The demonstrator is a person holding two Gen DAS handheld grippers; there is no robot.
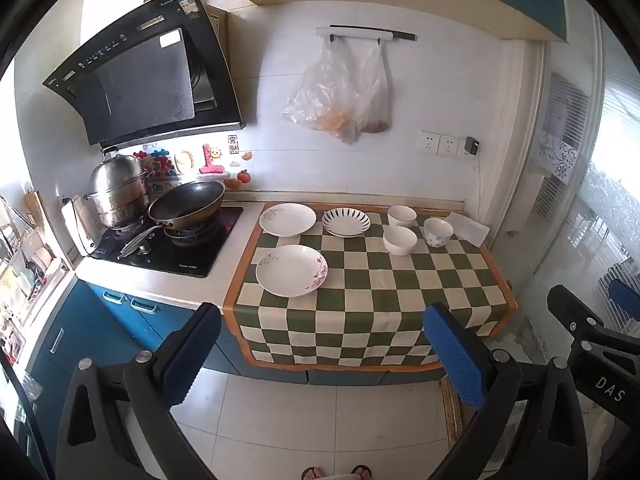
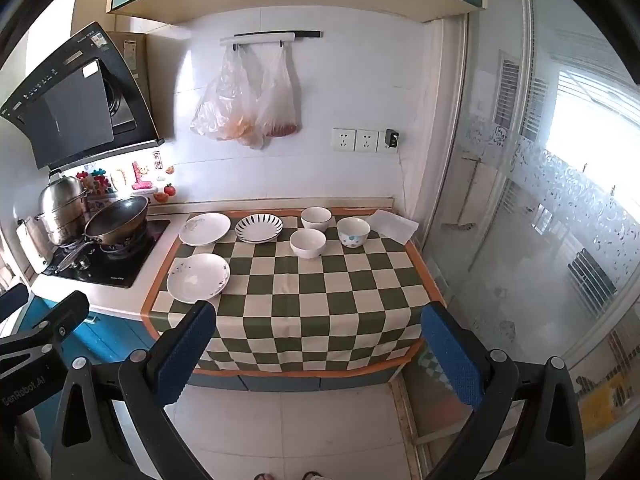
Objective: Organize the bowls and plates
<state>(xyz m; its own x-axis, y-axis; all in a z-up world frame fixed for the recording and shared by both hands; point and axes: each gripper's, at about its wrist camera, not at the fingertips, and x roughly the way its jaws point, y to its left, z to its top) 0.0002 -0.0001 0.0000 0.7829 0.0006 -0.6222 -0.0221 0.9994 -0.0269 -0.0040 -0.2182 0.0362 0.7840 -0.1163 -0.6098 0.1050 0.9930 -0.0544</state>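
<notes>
On the green checkered cloth (image 1: pixel 372 300) (image 2: pixel 320 300) lie three plates: a floral plate in front (image 1: pixel 291 270) (image 2: pixel 198 277), a white plate behind it (image 1: pixel 287 219) (image 2: pixel 204 229), and a striped plate (image 1: pixel 346 222) (image 2: pixel 259 228). Three bowls stand to the right: two white ones (image 1: pixel 401 215) (image 1: pixel 399 240) (image 2: pixel 316 218) (image 2: pixel 307 243) and a blue-spotted one (image 1: pixel 438 231) (image 2: pixel 353 231). My left gripper (image 1: pixel 320 344) and right gripper (image 2: pixel 318 344) are both open and empty, held back from the counter's front edge above the floor.
A stove with a wok (image 1: pixel 187 204) (image 2: pixel 116 218) and a steel steamer pot (image 1: pixel 118 190) (image 2: pixel 62 208) is at the left. A folded white cloth (image 1: pixel 467 228) (image 2: pixel 392 224) lies at the back right. Plastic bags (image 1: pixel 340 92) hang on the wall. A glass door (image 2: pixel 520 220) stands right.
</notes>
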